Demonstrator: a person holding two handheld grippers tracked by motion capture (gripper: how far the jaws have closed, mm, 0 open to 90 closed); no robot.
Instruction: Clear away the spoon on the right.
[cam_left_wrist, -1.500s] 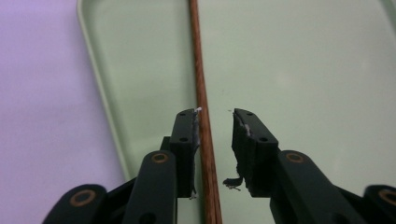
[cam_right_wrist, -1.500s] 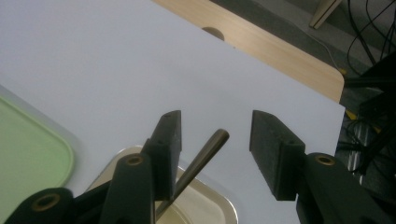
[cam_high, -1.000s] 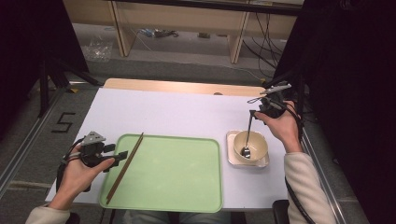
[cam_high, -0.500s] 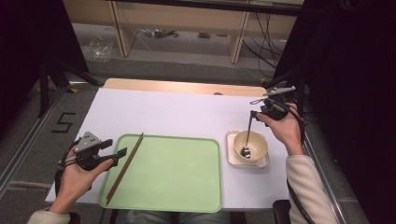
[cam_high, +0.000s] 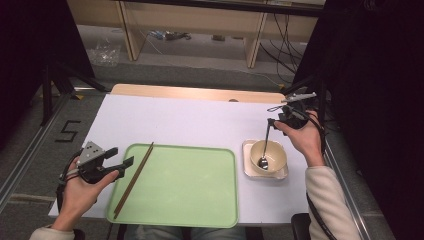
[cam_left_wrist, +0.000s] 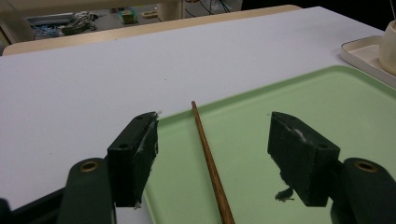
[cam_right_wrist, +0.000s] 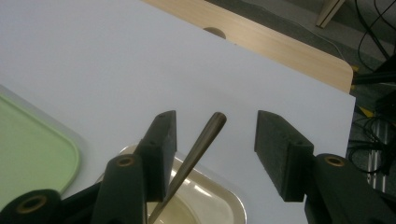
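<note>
While we look from the high view, our left gripper (cam_high: 119, 161) hovers spread beside the chopsticks (cam_high: 134, 178) on the green tray (cam_high: 200, 210), the right gripper (cam_high: 272, 121) at the spoon (cam_high: 265, 148) in the bowl (cam_high: 280, 155) | left gripper view: jaws agape astride the chopsticks (cam_left_wrist: 211, 164); we should lower squarely before closing | right gripper view: jaws parted around the spoon handle (cam_right_wrist: 194, 154), nothing pinched; centre it first.
</note>
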